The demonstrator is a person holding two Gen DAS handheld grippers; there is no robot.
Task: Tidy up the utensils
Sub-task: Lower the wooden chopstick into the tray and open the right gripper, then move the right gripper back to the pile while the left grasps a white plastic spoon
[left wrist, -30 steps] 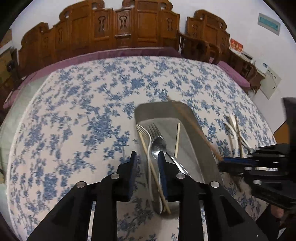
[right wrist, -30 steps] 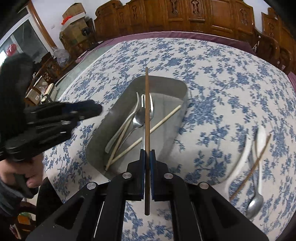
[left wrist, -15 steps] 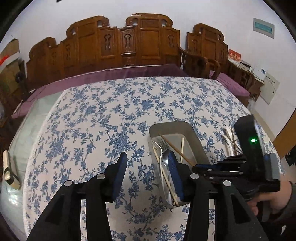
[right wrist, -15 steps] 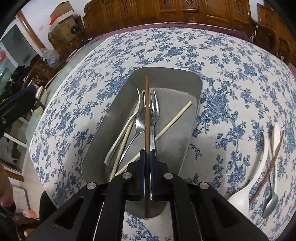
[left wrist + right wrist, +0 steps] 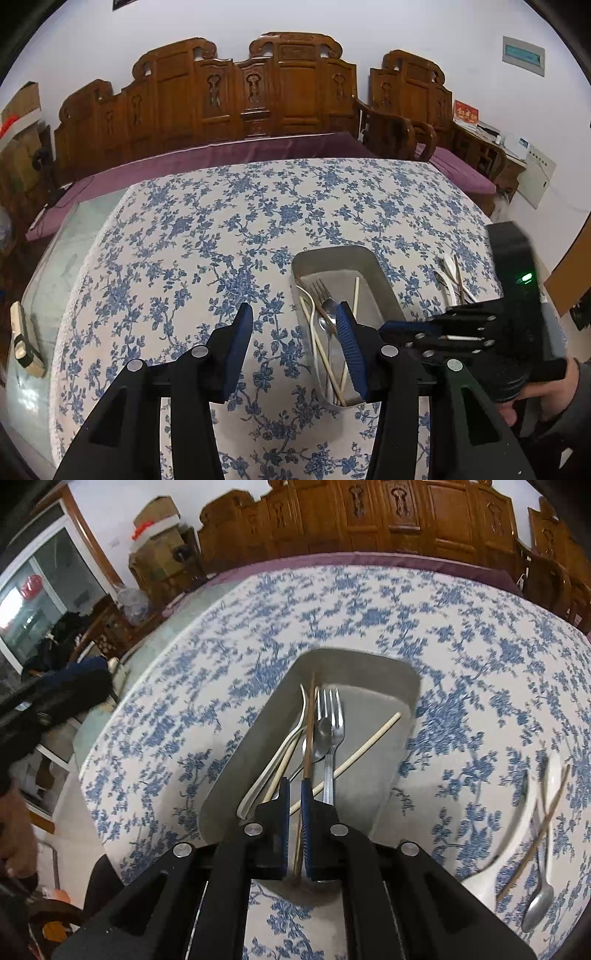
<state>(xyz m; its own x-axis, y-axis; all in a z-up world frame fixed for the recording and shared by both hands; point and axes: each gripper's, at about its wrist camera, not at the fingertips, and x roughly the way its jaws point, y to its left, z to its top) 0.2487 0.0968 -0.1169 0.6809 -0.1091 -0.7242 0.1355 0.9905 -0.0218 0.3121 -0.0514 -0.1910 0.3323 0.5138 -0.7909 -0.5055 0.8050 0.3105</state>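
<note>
One brown chopstick (image 5: pixel 309 723), probably light, stiff and slick, is pinched near its butt by the nearly closed right gripper (image 5: pixel 294 782), over the tray (image 5: pixel 369 661)'s left side. Left gripper (image 5: pixel 293 308), jaws just opened halfway, holds nothing.

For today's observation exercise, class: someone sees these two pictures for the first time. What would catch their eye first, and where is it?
First, the metal tray mid-table on the blue-flowered tablecloth, holding a fork, spoons and pale chopsticks. Next, the right gripper over its near end, with a brown chopstick between its fingers. Then the carved wooden bench along the far wall.
</note>
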